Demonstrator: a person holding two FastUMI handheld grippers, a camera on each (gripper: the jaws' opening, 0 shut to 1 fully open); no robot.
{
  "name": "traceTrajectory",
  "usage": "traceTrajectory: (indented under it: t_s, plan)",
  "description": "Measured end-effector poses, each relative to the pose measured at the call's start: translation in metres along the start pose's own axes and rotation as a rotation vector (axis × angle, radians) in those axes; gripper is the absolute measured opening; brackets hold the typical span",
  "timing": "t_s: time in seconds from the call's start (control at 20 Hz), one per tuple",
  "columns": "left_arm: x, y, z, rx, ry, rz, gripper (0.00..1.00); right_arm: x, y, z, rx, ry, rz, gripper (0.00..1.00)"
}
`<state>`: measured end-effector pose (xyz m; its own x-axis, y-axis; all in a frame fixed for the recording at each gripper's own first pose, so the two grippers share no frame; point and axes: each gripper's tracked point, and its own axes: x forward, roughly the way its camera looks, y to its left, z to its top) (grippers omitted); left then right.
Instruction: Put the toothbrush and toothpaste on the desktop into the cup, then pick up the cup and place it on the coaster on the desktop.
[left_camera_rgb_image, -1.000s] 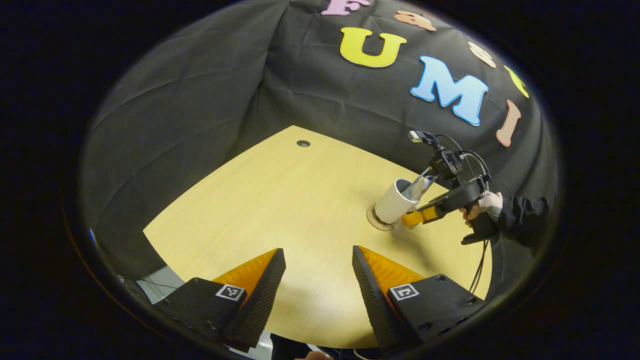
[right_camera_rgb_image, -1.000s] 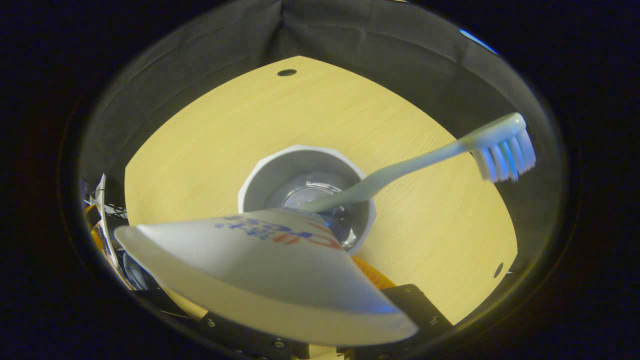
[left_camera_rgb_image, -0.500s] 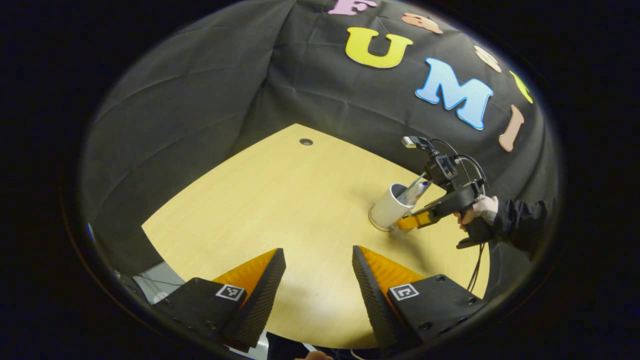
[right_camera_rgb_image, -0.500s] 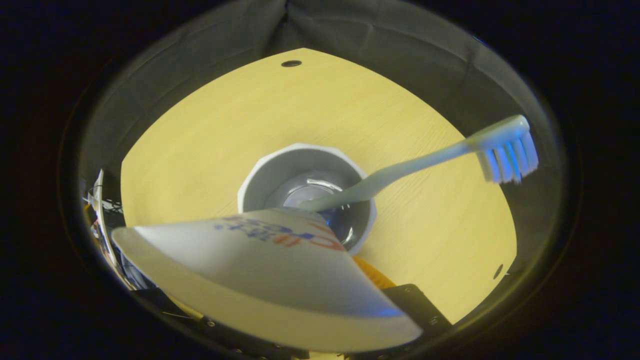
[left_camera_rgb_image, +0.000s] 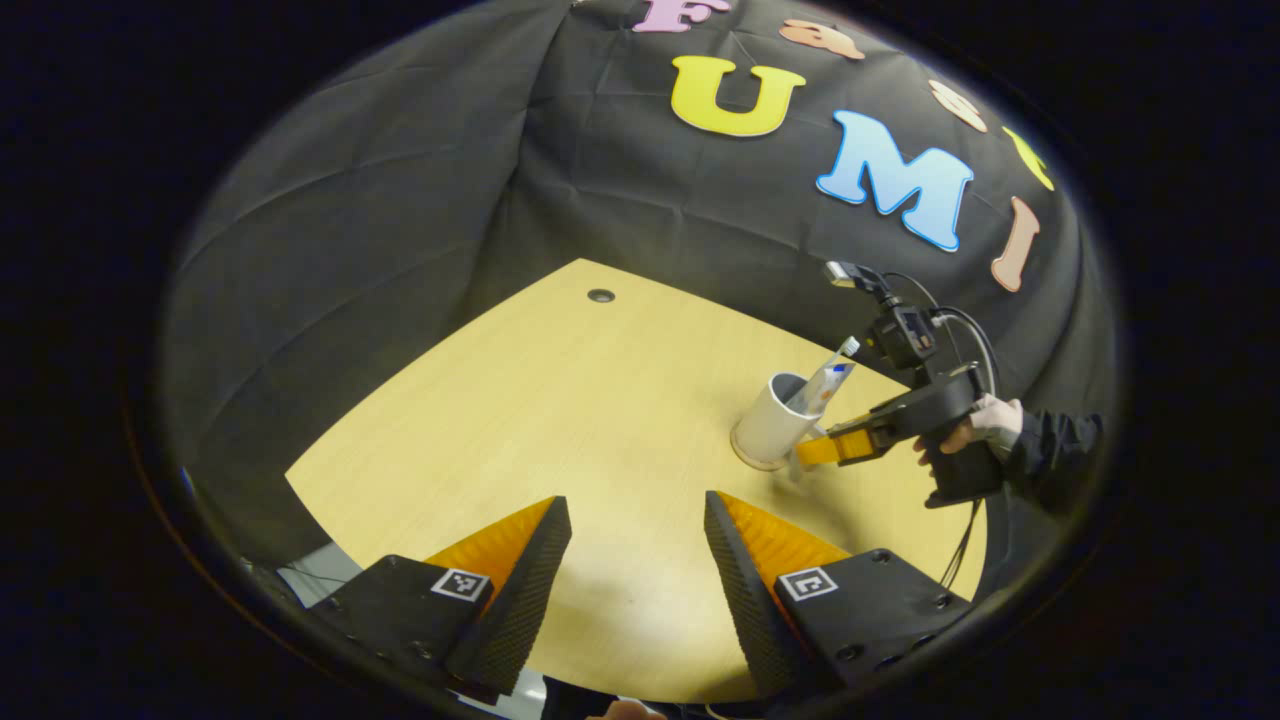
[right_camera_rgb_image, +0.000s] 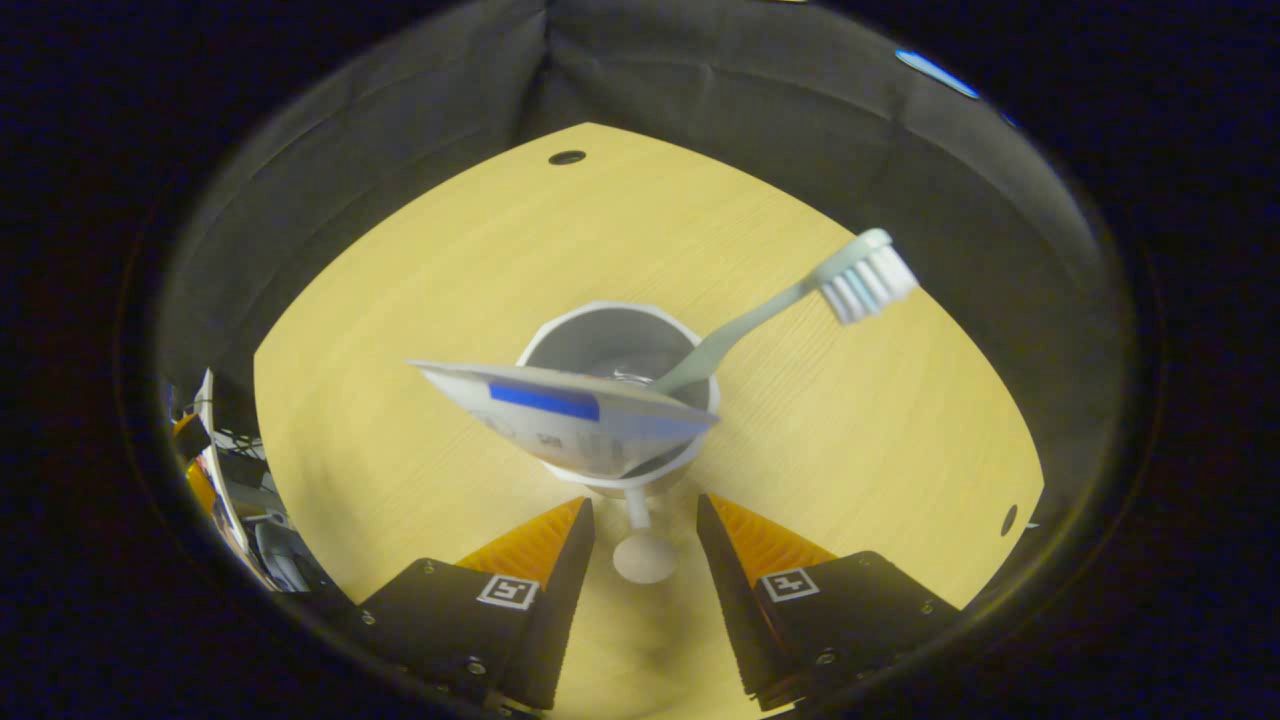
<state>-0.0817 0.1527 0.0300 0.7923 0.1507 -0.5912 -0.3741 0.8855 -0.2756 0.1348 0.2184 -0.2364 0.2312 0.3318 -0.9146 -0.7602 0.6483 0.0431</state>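
White and rigid, the cup (right_camera_rgb_image: 618, 400) stands on the coaster (left_camera_rgb_image: 752, 458) with toothbrush (right_camera_rgb_image: 790, 300) and toothpaste tube (right_camera_rgb_image: 570, 415) leaning out, so it likely tips easily. Take it low by the wall. Your right gripper (right_camera_rgb_image: 640, 545) and left gripper (left_camera_rgb_image: 635, 560) sit apart, empty.

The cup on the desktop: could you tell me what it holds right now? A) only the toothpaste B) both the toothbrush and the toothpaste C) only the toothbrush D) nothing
B: in the right gripper view the toothbrush and the toothpaste both stand in the cup, leaning over its rim.
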Motion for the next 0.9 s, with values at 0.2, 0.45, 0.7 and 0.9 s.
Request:
traceTrajectory:
  t_s: [0.2,0.45,0.7,0.9]
  plan:
    - [0.008,-0.012,0.026,0.043,-0.035,-0.023,0.89,-0.033,-0.009,-0.005,0.085,-0.098,-0.049,0.66]
    - [0.011,-0.038,0.073,0.175,-0.107,-0.041,0.94,-0.077,-0.026,-0.024,0.250,-0.237,-0.162,0.66]
    - [-0.007,-0.091,0.139,0.277,-0.314,-0.055,0.89,-0.170,-0.046,-0.022,0.359,-0.476,-0.306,0.66]
    - [-0.050,-0.149,0.190,0.382,-0.524,-0.101,0.92,-0.261,-0.054,-0.005,0.435,-0.734,-0.380,0.65]
